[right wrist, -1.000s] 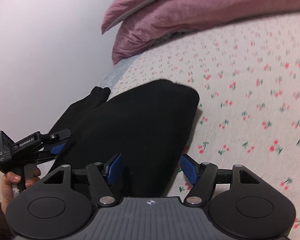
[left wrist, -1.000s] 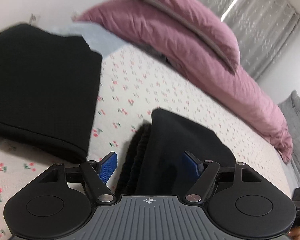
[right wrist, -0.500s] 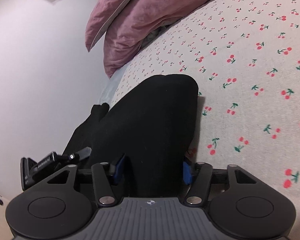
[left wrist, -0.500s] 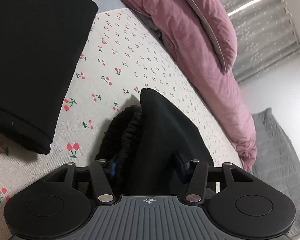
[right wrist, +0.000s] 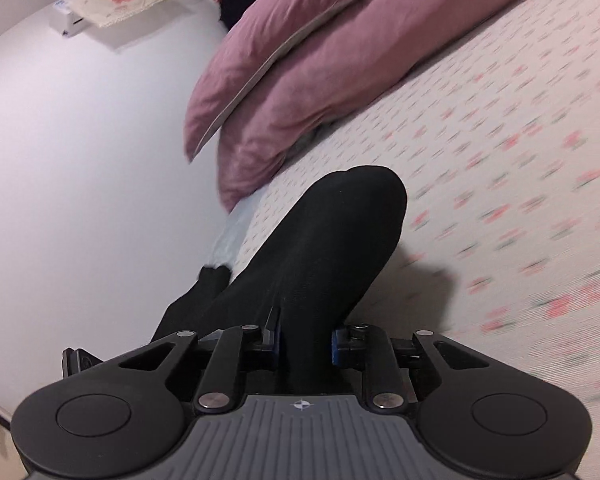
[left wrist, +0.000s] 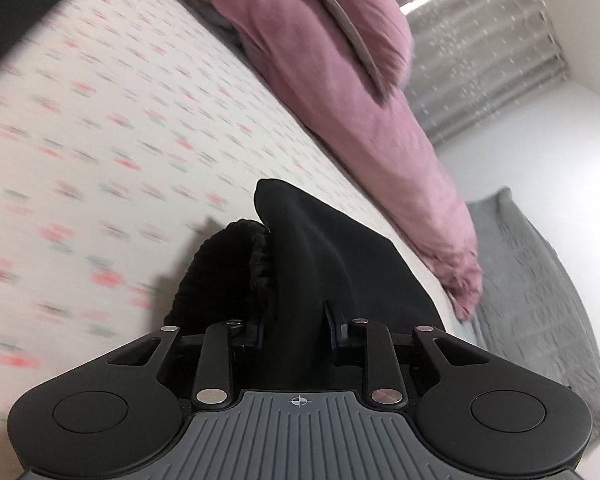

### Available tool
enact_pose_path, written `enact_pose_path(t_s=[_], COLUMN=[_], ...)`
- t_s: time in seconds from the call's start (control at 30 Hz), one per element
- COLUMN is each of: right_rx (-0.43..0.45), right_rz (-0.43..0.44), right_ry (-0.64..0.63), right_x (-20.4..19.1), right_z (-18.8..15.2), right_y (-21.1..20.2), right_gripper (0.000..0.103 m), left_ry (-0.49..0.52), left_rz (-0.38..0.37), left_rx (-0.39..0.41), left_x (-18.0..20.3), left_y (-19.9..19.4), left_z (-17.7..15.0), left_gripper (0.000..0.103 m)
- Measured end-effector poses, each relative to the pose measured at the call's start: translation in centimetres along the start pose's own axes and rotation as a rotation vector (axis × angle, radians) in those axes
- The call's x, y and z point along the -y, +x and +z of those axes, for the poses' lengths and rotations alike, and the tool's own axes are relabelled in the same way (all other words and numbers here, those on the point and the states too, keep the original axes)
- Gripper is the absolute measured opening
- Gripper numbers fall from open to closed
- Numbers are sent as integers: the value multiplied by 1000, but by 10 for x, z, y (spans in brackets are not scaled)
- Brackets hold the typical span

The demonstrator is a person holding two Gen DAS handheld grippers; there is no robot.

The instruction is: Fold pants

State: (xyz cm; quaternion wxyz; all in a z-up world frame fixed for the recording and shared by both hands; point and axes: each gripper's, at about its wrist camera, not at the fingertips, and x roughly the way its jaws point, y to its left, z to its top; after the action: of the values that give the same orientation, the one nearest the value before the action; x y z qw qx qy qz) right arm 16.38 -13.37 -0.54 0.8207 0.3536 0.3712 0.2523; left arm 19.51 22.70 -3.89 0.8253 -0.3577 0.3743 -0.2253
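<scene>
Both grippers have closed since a second ago, when their jaws stood wide around the cloth, and the blurred sheet shows the cameras moving. Now the pants (left wrist: 320, 264) are pinched in the left gripper (left wrist: 296, 326), its jaws narrow on a bunched fold next to the ribbed waistband (left wrist: 236, 264). The right gripper (right wrist: 304, 338) clamps another part of the pants (right wrist: 324, 248), blue pads (right wrist: 333, 345) pressed against the black cloth. Between the two grips the fabric rises off the cherry-print sheet (left wrist: 120, 128) and casts a shadow on it. Beyond lie pink pillows (left wrist: 340, 60), with a grey blanket (left wrist: 540, 280) to their right and a curtain (left wrist: 480, 40) behind. From the right wrist, the pillows (right wrist: 300, 60) lean near a white wall (right wrist: 80, 160).
</scene>
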Motion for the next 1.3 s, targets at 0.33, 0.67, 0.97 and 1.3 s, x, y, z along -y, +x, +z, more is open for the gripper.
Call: enact_pose_path(t_s=[0.33,0.67,0.97,1.3], right_rx=[163,254,234,235], right_rz=[-120,-184,-435,-539], right_ry=[-5,-118,-96,-197], right_x=[70,110,140,95], right_z=[46,91,86,56], right_y=[-111,-101,-87,-105], right_gripper=[24,37,47,63], left_ry=[102,223,375,510], left_rz=[-125,1,110,312], left_rx=[-33,58,106,102], left_x=[84,83,104,142], left_y=[99,167,156,103], left_z=[-37,-38,-44,-82], left_gripper=[23,36,48,82])
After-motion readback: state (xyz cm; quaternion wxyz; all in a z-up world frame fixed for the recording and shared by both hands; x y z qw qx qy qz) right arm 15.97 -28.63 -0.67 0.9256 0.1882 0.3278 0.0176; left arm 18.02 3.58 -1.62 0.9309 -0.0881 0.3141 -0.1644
